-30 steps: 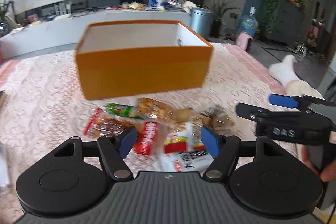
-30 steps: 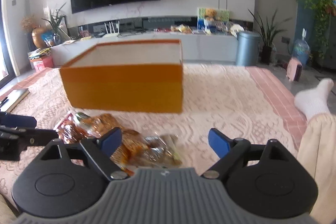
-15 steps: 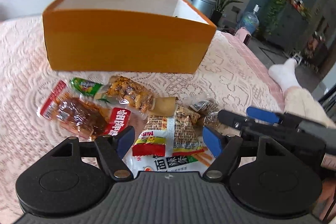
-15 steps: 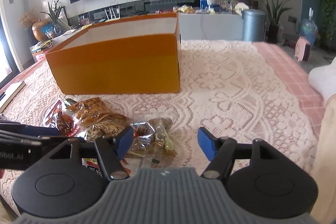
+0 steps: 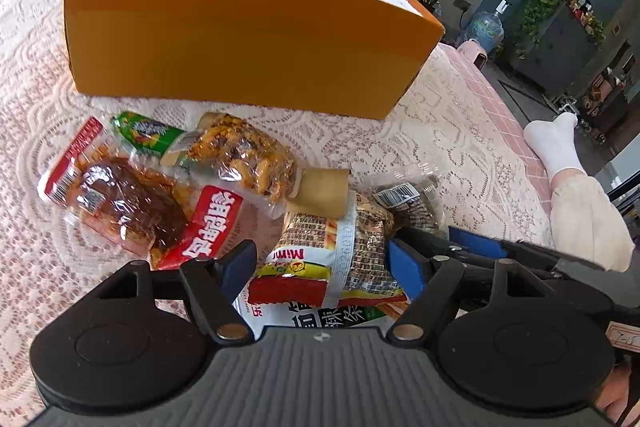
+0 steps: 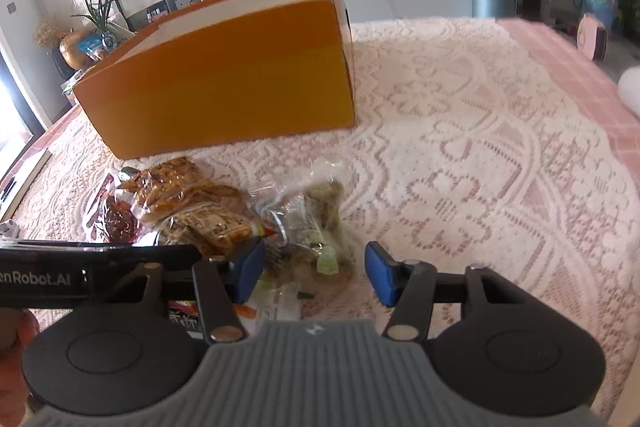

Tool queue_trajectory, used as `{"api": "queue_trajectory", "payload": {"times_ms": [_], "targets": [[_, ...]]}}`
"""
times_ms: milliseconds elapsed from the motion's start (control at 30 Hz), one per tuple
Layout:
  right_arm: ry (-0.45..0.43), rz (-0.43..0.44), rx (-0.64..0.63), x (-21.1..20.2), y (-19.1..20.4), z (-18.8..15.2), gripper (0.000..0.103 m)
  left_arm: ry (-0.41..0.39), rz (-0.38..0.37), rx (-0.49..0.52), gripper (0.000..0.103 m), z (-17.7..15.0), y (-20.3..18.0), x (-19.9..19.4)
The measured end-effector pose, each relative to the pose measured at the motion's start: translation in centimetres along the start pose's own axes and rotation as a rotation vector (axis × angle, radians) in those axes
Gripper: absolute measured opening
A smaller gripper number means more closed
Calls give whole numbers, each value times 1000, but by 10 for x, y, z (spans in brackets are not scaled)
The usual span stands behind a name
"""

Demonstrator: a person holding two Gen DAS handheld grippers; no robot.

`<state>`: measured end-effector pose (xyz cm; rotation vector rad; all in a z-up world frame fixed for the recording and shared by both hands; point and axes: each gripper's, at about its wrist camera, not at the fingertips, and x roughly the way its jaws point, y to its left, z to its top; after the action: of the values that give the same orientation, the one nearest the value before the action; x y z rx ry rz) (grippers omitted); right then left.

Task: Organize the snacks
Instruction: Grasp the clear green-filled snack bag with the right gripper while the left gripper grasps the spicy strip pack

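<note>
Nearest, the left hand-held gripper point(image 5: 320, 267) stands wide open and holds nothing; a noodle packet point(image 5: 332, 259) lies between its fingers, probably the pick it is lined up for. The right hand-held gripper point(image 6: 314, 269) is closing, with a clear bag point(image 6: 316, 227) between its fingers and neither pad pressing on it yet. The two tools sit close together, so room between them is tight. The snacks lie heaped on the lace-covered tabletop point(image 6: 480, 167), overlapping: a red pack point(image 5: 128, 203) and a fried-snack bag point(image 5: 244, 155) to the left. Just beyond stands the orange box point(image 5: 240, 39), open-topped, likely where they go. Its near wall must be cleared; bare cloth lies open to the right.
</note>
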<state>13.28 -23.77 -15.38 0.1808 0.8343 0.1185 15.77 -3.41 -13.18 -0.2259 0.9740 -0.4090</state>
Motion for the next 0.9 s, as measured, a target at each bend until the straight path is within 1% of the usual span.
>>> {"api": "queue_trajectory", "payload": {"times_ms": [33,67,167,233,367,433,600,700,900], "targets": [[14,8,15,2,-1,0,51,4,-8,-4,85,0,1,1],[8,3,12,2,-1,-1,49,7,-14,-3,81,-1,1,2],[3,-22,-17,3,4,-2,47,9,-20,2,77,-1,1,3],[2,-25,-21,2,5,-2,46,9,-20,5,75,-2,0,3],[-6,-36,-42,2,8,-3,43,1,-16,15,67,-3,-3,2],[-13,-43,-58,1,9,-5,42,-1,-15,22,61,-3,-4,1],[-29,-59,-103,-4,14,-7,37,-23,-6,27,54,-4,-8,-1],[-32,-57,-97,-6,14,-7,36,-36,-8,29,51,-4,-10,-6],[-34,-33,-37,-14,7,-5,34,-50,-7,34,50,-8,-13,-17]]}}
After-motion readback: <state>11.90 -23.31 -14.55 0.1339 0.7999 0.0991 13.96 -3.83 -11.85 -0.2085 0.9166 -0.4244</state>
